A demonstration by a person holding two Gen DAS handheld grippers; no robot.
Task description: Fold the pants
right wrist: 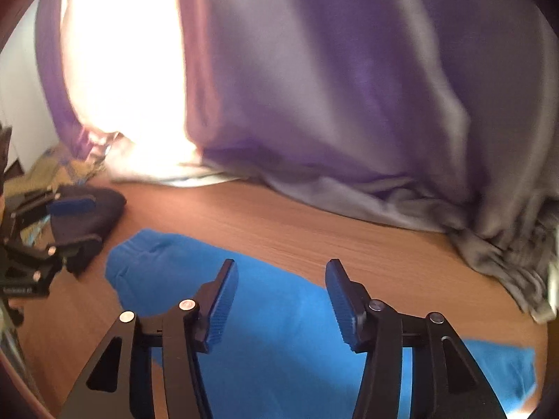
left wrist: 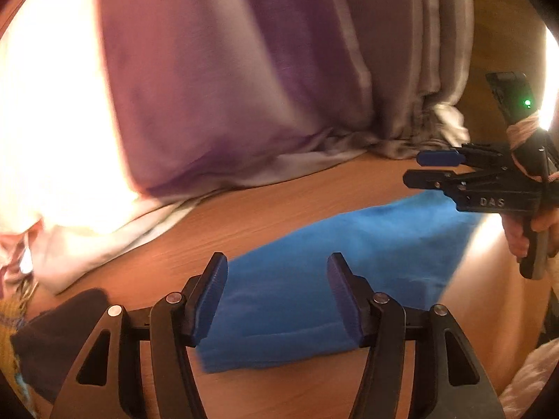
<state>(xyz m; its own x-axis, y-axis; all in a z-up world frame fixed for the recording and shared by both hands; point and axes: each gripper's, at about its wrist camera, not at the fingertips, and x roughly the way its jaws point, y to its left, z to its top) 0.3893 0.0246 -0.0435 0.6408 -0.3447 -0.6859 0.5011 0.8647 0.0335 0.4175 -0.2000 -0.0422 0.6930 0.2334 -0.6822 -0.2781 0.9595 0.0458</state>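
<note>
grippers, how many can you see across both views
2. The left gripper hangs open over the blue pants on the wooden table; the right gripper hangs open over them too.

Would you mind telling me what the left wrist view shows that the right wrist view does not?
Only the left wrist view shows the right gripper from the side, with the hand on its handle and a green light above. Only the right wrist view shows the pants' waistband end and the left gripper from the side. Both show the blue pants flat on the wooden table, a dark garment, the purple curtain, and open jaws.
</note>
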